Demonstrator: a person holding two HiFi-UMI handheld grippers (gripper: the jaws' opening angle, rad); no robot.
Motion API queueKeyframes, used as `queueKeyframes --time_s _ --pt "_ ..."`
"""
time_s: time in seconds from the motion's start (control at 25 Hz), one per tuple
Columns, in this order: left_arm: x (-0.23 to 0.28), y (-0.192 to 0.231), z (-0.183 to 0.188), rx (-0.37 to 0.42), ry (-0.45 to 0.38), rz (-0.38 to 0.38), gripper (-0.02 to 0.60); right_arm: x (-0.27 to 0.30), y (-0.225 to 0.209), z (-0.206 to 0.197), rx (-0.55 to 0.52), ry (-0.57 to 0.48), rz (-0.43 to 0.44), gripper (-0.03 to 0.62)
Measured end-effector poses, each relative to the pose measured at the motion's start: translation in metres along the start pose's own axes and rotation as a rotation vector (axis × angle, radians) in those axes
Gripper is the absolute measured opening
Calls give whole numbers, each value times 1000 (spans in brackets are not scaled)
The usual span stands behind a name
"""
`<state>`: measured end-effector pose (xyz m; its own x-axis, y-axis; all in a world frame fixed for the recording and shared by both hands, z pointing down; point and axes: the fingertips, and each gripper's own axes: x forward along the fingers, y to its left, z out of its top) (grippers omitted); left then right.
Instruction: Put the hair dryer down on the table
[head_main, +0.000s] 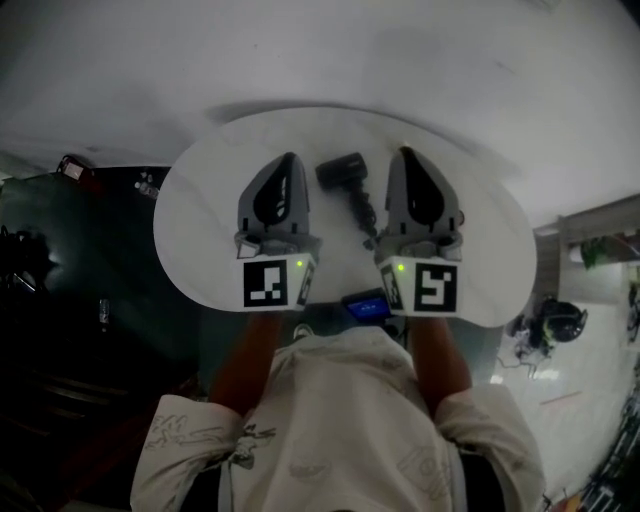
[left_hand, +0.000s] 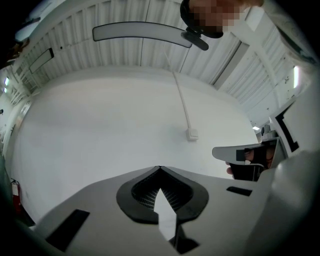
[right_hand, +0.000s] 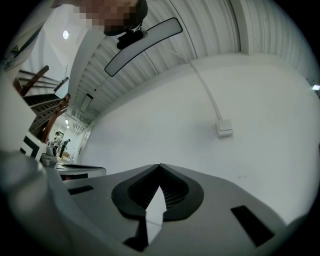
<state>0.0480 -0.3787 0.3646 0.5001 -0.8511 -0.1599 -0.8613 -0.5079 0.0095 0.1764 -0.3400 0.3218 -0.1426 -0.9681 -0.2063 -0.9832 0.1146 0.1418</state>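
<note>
the black hair dryer (head_main: 345, 175) lies on the white counter (head_main: 200, 235), and nothing holds it. the left gripper (head_main: 290, 157) is on one side of the hair dryer and the right gripper (head_main: 404, 152) is on the other side, just beside its handle. both grippers are closed tight, tips together, with nothing in them.
</note>
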Motion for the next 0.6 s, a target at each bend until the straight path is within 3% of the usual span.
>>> queueKeyframes --time_s 0.6 --pt "0 -7 5 -1 -21 -13 -3 -3 2 -10 4 44 -13 6"
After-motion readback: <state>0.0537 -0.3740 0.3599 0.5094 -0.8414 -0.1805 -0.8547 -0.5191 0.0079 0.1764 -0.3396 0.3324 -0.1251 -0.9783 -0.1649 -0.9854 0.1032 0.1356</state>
